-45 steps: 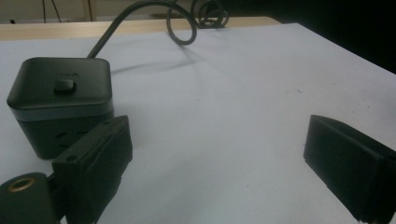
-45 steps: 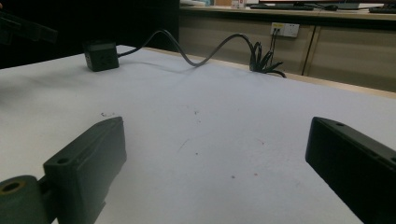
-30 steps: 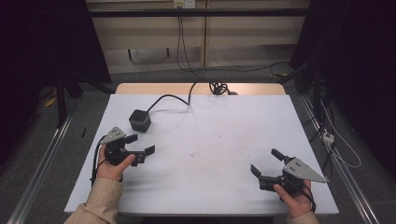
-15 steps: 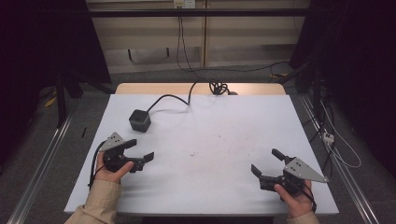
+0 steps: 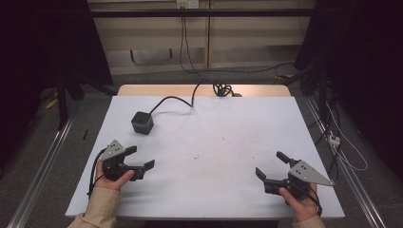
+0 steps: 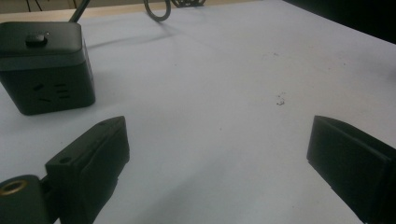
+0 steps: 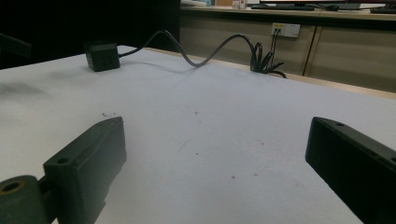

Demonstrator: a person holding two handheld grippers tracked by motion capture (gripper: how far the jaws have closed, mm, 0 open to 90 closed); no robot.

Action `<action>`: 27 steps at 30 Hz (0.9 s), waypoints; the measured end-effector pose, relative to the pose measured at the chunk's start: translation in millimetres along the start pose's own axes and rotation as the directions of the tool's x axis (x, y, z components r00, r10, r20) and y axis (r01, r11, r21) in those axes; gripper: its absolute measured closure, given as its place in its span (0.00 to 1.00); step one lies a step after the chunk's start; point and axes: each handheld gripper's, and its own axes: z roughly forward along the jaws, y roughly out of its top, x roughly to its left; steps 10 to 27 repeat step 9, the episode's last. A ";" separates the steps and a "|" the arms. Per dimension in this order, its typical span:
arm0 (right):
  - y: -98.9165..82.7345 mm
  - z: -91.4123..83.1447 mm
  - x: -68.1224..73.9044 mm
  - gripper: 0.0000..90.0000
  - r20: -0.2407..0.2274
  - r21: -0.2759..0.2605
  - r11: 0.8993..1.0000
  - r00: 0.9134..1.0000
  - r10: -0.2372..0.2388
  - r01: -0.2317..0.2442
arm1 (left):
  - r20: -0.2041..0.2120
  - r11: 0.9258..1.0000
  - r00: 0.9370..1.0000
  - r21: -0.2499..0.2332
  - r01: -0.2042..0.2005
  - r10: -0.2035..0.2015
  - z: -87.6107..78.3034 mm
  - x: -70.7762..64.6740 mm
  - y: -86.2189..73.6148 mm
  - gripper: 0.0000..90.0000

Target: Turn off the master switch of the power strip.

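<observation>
A dark cube-shaped power socket sits on the white table at the back left, its black cable running to the far edge. My left gripper rests near the front left, open with nothing between its jaws. In the left gripper view the cube socket stands just beyond my left jaw, apart from it. My right gripper lies at the front right, also open and empty. From the right gripper view the socket is far off with the cable curving across.
A coil of cable lies at the table's far edge. Wall outlets sit behind on the back panel. More cables and a plug lie on the floor to the right. Metal rails run along both sides of the table.
My left gripper has drawn back toward the front edge of the table, away from the socket. The right gripper has stayed in place.
</observation>
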 end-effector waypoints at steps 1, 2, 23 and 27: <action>-0.1 0.1 -0.1 0.05 0.000 0.000 1.000 1.000 0.000 0.000 | -0.004 1.000 1.000 0.005 -0.002 0.002 -0.1 -0.2 -1.0 0.06; -0.1 0.1 -0.1 0.05 0.000 0.001 1.000 1.000 0.000 0.000 | -0.007 1.000 1.000 0.008 -0.002 0.002 0.0 -0.4 -2.1 0.06; -0.4 0.8 -0.4 0.05 -0.002 0.005 1.000 1.000 -0.002 0.002 | -0.014 1.000 1.000 0.025 -0.010 0.010 2.5 -3.2 -4.9 0.06; -0.4 0.8 -0.4 0.05 -0.002 0.005 1.000 1.000 -0.002 0.002 | -0.014 1.000 1.000 0.025 -0.010 0.010 2.5 -3.2 -4.9 0.06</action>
